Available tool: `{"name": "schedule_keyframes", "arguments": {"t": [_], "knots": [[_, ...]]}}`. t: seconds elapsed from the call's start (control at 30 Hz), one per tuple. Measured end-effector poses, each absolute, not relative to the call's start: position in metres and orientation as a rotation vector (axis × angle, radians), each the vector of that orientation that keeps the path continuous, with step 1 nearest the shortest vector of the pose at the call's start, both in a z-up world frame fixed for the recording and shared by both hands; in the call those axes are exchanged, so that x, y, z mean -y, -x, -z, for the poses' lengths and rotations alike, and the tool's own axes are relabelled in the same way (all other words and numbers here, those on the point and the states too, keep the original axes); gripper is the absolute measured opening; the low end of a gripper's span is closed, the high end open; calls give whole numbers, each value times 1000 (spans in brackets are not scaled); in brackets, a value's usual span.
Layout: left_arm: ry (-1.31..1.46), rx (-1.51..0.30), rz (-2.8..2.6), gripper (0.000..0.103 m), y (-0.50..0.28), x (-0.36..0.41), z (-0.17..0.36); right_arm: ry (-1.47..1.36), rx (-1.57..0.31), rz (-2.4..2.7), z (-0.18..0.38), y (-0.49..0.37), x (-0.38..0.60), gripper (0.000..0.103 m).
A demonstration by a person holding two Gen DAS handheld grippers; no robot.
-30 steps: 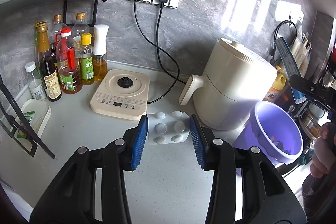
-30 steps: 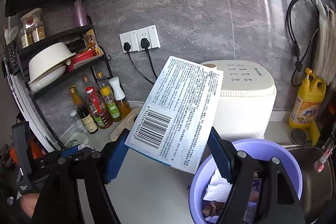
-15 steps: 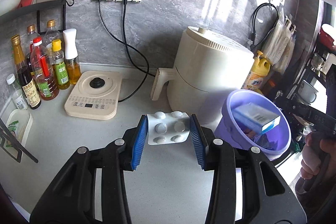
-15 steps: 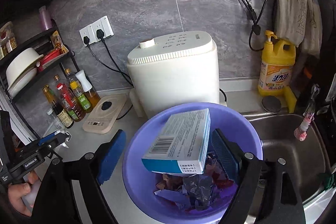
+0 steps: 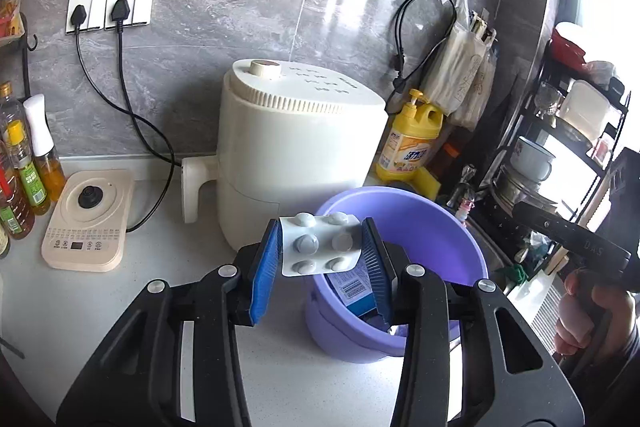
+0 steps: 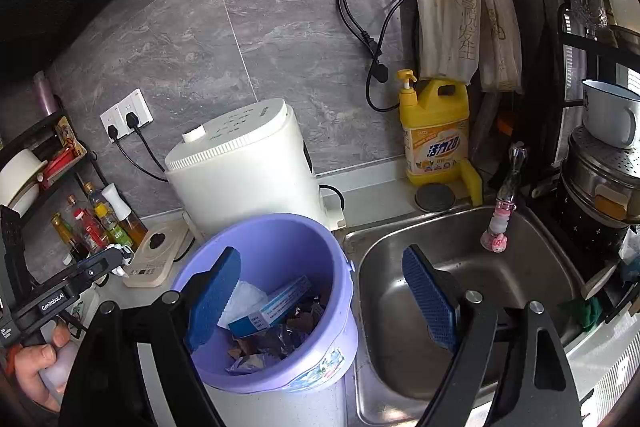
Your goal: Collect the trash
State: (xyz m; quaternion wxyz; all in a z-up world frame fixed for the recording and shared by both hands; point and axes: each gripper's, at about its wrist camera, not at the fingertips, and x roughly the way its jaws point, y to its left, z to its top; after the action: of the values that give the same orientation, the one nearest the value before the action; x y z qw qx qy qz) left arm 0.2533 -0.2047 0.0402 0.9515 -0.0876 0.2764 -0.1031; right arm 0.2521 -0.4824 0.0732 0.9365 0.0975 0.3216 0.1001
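Note:
My left gripper [image 5: 322, 259] is shut on a white pill blister pack [image 5: 320, 245] and holds it above the near rim of the purple trash bucket [image 5: 436, 223]. A blue and white box [image 5: 348, 291] lies inside the bucket. In the right wrist view my right gripper [image 6: 324, 295] is open and empty, above the bucket's right rim [image 6: 340, 259] and the sink's left edge. The same box [image 6: 272, 307] rests on crumpled trash in the bucket. The left gripper's body [image 6: 60, 291] shows at the left edge.
A white air fryer [image 5: 296, 143] stands behind the bucket, with an induction cooker [image 5: 86, 223] and oil bottles [image 5: 28, 163] to its left. A yellow detergent bottle [image 6: 436, 131] stands by the steel sink [image 6: 472, 291]. A dish rack [image 6: 600, 163] is at the right.
My right gripper let the box drop into the bucket and shifted right toward the sink. My left gripper carried the blister pack right, over the bucket.

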Motion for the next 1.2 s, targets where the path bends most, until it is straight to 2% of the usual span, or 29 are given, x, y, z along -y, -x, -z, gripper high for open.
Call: {"name": "schedule_keyframes", "arguments": {"t": [0.4, 0.5, 0.63, 0.8, 1.2], "knots": [[134, -580, 389, 43, -298, 291, -45, -257, -630, -78, -78, -216, 548, 82], [131, -553, 412, 78, -301, 303, -48, -266, -650, -84, -73, -211, 557, 82], [147, -541, 359, 89, -298, 297, -51, -274, -686, -116, -63, -214, 563, 82], [152, -560, 251, 94, -286, 279, -49, -268, -709, -200, -55, -224, 558, 82], [152, -540, 80, 97, -234, 233, -73, -233, -717, -367, -65, -246, 516, 82]]}}
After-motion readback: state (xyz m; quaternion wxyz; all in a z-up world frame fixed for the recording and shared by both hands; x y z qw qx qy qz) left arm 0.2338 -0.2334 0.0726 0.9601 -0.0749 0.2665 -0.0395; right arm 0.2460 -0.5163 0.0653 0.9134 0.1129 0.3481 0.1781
